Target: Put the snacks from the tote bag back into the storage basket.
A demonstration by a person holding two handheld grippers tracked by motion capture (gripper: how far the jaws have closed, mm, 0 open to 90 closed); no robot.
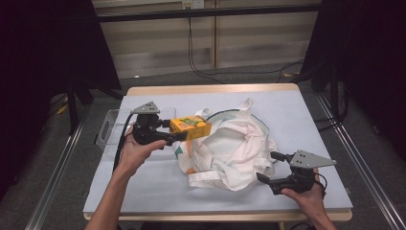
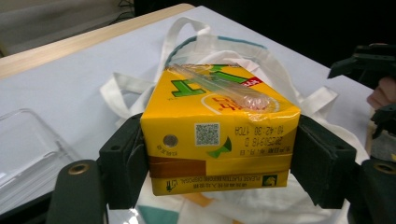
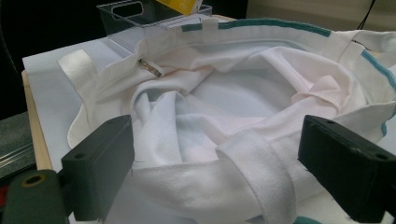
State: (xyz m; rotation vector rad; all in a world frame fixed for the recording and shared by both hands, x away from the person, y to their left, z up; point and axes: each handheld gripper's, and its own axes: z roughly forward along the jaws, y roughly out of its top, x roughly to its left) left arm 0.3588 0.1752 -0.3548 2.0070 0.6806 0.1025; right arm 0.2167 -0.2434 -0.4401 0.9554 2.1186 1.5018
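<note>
A yellow drink carton (image 1: 192, 126) with a wrapped straw on top is clamped between the jaws of my left gripper (image 1: 174, 130), held just above the left edge of a white tote bag (image 1: 234, 148). In the left gripper view both pads press on the sides of the carton (image 2: 219, 135), and my left gripper (image 2: 222, 161) is shut on it. My right gripper (image 1: 270, 166) stands open at the bag's right edge. In the right gripper view my right gripper (image 3: 222, 163) spans the bag's (image 3: 224, 93) near rim and a handle strap without squeezing them. The bag's mouth gapes open.
A clear plastic bin (image 1: 107, 129) sits on the pale blue mat (image 1: 287, 110) to the left of the bag, behind my left hand. The same bin (image 3: 135, 18) stands beyond the bag in the right gripper view. Cables lie on the floor behind the table.
</note>
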